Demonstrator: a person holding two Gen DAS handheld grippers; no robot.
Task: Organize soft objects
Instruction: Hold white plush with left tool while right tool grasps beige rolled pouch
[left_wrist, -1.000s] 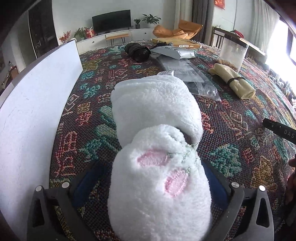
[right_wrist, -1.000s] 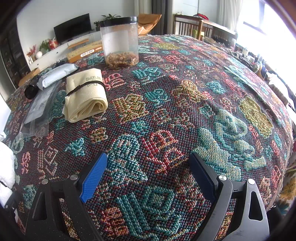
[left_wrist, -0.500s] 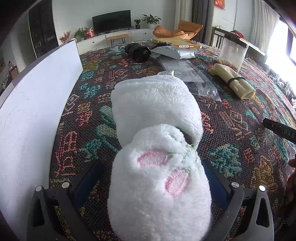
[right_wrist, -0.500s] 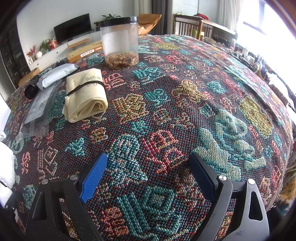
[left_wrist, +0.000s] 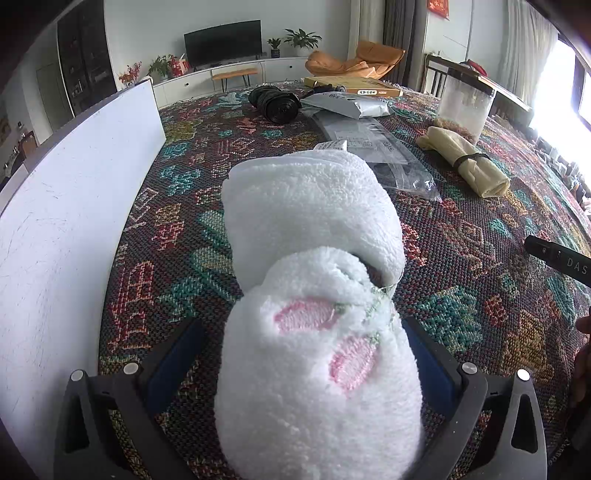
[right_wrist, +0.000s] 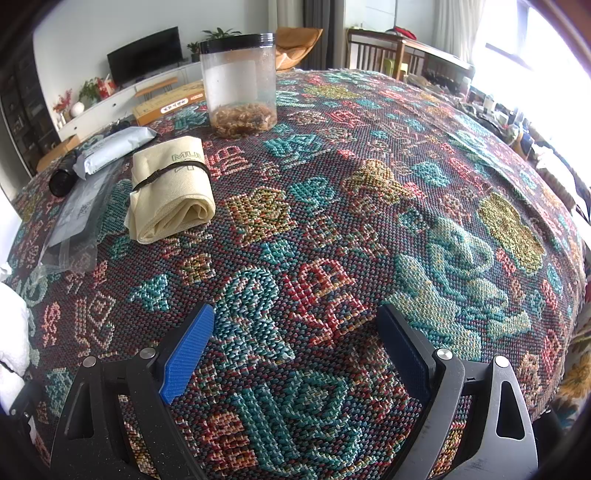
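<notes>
A white fluffy towel (left_wrist: 310, 210) lies on the patterned tablecloth (left_wrist: 461, 280). Its near rolled end, with pink embroidery (left_wrist: 317, 369), sits between the fingers of my left gripper (left_wrist: 301, 325). The jaws stand wide apart around the roll, and a gap shows beside the left pad (left_wrist: 173, 358). A sliver of the same towel (right_wrist: 11, 332) shows at the left edge of the right wrist view. My right gripper (right_wrist: 295, 310) hovers open over bare tablecloth (right_wrist: 369, 229), with nothing between its fingers. A cream rolled cloth (right_wrist: 171, 188) tied with a dark band lies farther back.
A white board (left_wrist: 74, 221) stands along the left. Behind the towel lie clear plastic bags (left_wrist: 373, 144), a grey pouch (left_wrist: 347, 103) and a black roll (left_wrist: 275, 103). A clear jar (right_wrist: 240, 81) stands at the back. A hand (left_wrist: 583, 354) shows at the right edge.
</notes>
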